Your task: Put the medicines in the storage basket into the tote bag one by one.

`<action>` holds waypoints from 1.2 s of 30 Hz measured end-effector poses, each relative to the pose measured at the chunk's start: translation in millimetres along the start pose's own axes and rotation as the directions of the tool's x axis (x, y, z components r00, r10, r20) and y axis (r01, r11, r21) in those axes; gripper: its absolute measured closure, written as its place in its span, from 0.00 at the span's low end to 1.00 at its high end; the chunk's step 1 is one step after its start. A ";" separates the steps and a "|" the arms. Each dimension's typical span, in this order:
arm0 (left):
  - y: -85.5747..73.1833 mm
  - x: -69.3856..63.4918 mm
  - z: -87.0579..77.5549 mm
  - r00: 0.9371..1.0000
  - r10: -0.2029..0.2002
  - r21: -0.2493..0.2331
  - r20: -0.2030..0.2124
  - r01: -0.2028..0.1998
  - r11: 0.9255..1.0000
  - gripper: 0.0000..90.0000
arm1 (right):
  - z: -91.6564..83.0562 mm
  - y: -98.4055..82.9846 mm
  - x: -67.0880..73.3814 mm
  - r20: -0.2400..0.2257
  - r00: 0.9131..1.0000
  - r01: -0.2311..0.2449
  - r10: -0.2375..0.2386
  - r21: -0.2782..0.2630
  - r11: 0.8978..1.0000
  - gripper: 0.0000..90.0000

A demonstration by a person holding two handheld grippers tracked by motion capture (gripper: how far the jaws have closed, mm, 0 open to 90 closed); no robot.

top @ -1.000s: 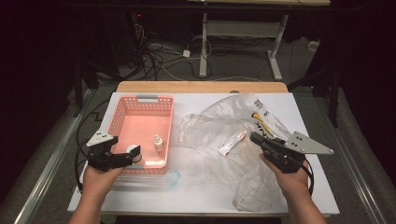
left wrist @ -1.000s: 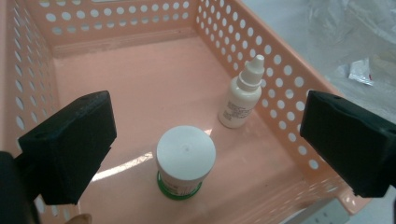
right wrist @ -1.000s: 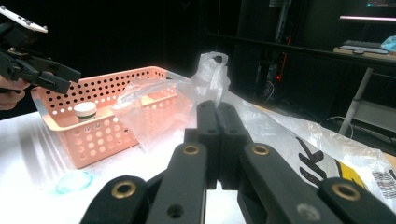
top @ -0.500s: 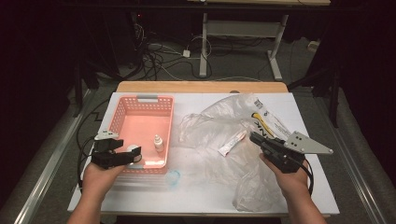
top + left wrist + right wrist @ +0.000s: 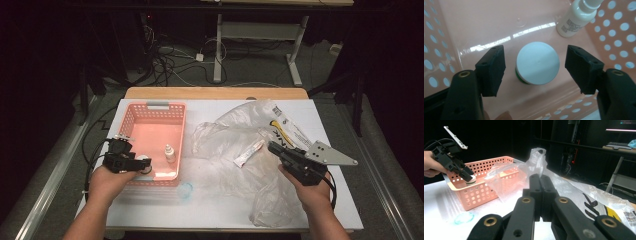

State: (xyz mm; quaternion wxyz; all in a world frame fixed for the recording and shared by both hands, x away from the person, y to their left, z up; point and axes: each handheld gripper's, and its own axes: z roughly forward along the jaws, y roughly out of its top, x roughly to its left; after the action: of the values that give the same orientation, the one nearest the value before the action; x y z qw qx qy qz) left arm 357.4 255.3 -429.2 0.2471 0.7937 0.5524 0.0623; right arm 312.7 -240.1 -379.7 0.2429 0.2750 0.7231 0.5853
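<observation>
A round jar with a white lid and green band (image 5: 537, 62) stands in the near left corner of the pink basket (image 5: 150, 112). My left gripper (image 5: 535, 56) hangs over it, jaws either side of the lid. They have just been closing, but a gap shows on both sides and the pads (image 5: 492, 66) do not touch it. In the high view the left gripper (image 5: 142, 165) sits at the basket's near left wall. My right gripper (image 5: 272, 146) rests over the clear plastic bag (image 5: 235, 130), shut with nothing in it; its jaws (image 5: 540, 178) meet.
A small white dropper bottle (image 5: 170, 152) stands in the basket beside the jar. A white tube (image 5: 248, 152) lies on the bag. A printed yellow-and-black bag (image 5: 282, 127) lies at the back right. A clear round cap (image 5: 185, 190) sits on the table before the basket.
My left gripper has shifted slightly and tipped over the basket's near left corner, its jaws narrower around the jar. The right hand has not moved.
</observation>
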 end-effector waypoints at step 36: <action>12.9 -12.8 5.4 0.993 0.110 0.078 -0.034 -0.107 0.991 0.54 | -0.9 -0.5 -1.1 0.002 1.000 0.000 0.000 -0.001 1.000 1.00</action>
State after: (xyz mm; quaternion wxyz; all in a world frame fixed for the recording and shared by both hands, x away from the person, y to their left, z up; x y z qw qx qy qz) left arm 365.3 238.5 -425.7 0.2025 0.8300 0.5150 0.0699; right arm 312.8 -241.6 -380.0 0.2437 0.2754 0.7227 0.5853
